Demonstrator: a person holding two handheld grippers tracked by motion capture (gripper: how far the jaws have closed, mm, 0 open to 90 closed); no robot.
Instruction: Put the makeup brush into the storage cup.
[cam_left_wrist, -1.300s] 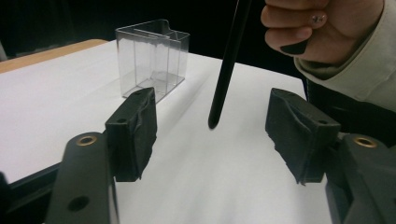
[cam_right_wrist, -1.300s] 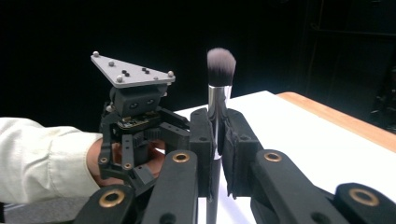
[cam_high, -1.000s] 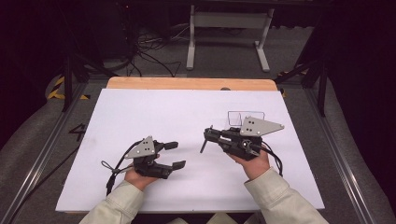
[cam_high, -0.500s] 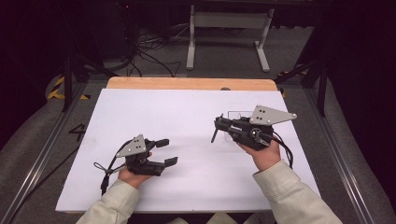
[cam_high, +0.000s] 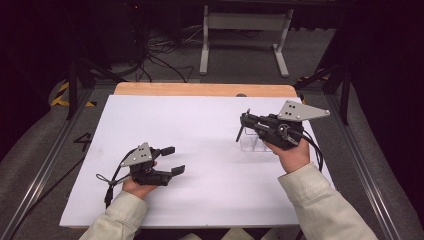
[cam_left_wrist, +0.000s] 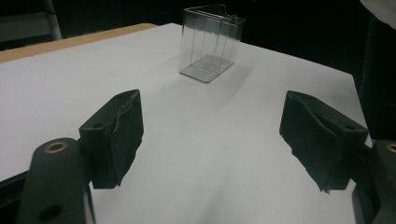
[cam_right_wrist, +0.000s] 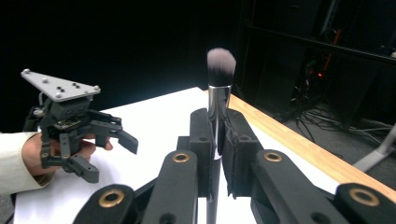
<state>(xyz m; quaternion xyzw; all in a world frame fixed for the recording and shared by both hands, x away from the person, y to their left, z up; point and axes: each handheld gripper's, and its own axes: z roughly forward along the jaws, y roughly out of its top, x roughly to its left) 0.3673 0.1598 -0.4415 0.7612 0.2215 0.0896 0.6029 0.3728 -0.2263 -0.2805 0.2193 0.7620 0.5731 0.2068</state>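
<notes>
Right hand-held gripper (cam_right_wrist: 217, 140) clamped on one makeup brush (cam_right_wrist: 219, 88), left hand-held gripper (cam_high: 170, 160) jaws apart, holding nothing, one clear plastic box (cam_left_wrist: 211, 43) on white tabletop (cam_high: 200, 130)

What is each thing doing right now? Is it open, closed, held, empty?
Left tool: open, nothing between its jaws, held low over the table.
Right tool: shut on the brush, lifted above the clear box.
Makeup brush: held upright, bristles up.
Clear box: standing upright on the white table, open top, empty.
White table: bare apart from the box.
</notes>
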